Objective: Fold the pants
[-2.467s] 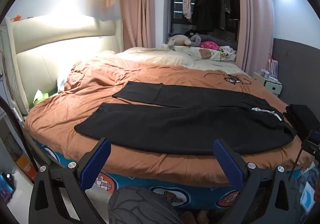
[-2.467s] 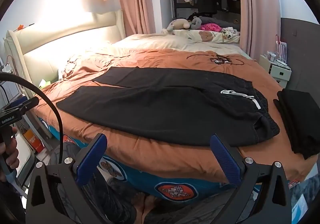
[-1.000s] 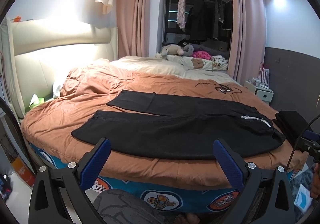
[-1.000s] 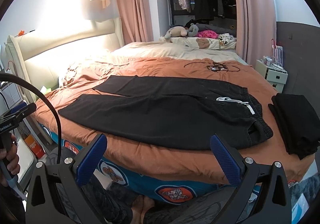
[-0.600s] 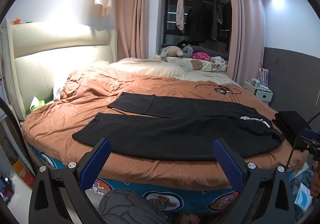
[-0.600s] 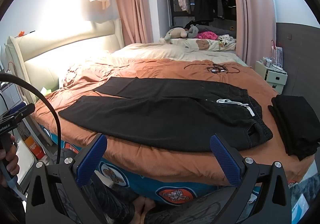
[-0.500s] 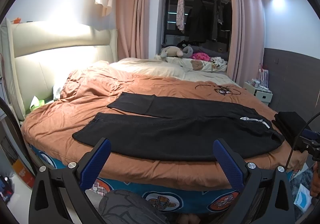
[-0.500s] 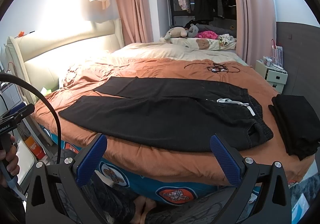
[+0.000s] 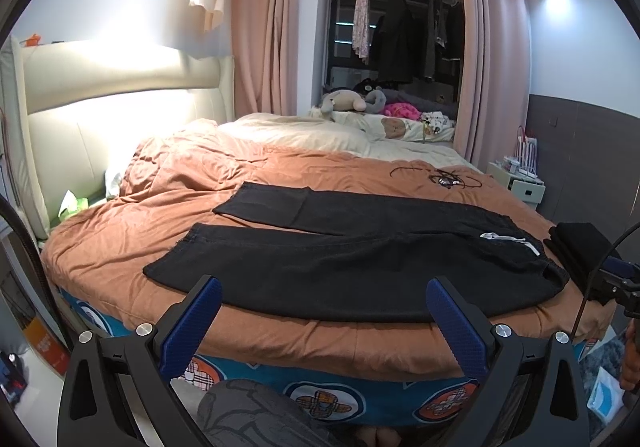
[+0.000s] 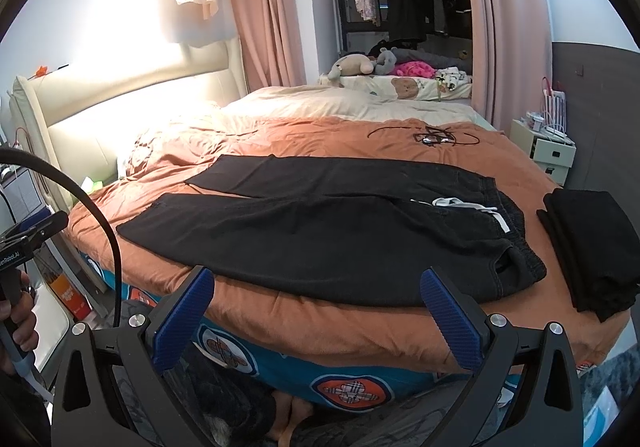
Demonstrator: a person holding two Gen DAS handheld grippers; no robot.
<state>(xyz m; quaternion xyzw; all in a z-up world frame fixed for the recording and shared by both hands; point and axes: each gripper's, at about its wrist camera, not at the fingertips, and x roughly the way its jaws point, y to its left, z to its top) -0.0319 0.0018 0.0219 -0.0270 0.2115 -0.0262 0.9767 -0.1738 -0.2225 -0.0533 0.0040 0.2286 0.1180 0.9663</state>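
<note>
Pants [image 9: 352,267], black, lie spread flat across the near part of your bed, on the orange-brown duvet [image 9: 168,207]. Both legs run out to the left, side by side with a narrow wedge of duvet showing between them, and the waistband sits at the right with a white drawstring [image 10: 468,207] lying on top of it. Just beside the waistband, near the right edge of the bed, a folded stack of black clothing [image 10: 588,243] rests apart from the pants.

Your left gripper [image 9: 324,319] hangs in front of the bed's near edge with its blue-padded jaws spread wide and nothing between them. Your right gripper [image 10: 316,311] is the same: jaws wide apart, empty, short of the fabric.

In the right wrist view your other hand [image 10: 18,323] shows at the left edge, wrapped round a handle, and the device body above it carries white lettering cut off by the frame edge; it reads roughly "nRobot.AI". The blue bed sheet [image 10: 352,387] below the duvet has round badges with a plaid pattern; no text on them can be read.

A tangle of dark cable [image 10: 432,137] lies farther back on the duvet.
</note>
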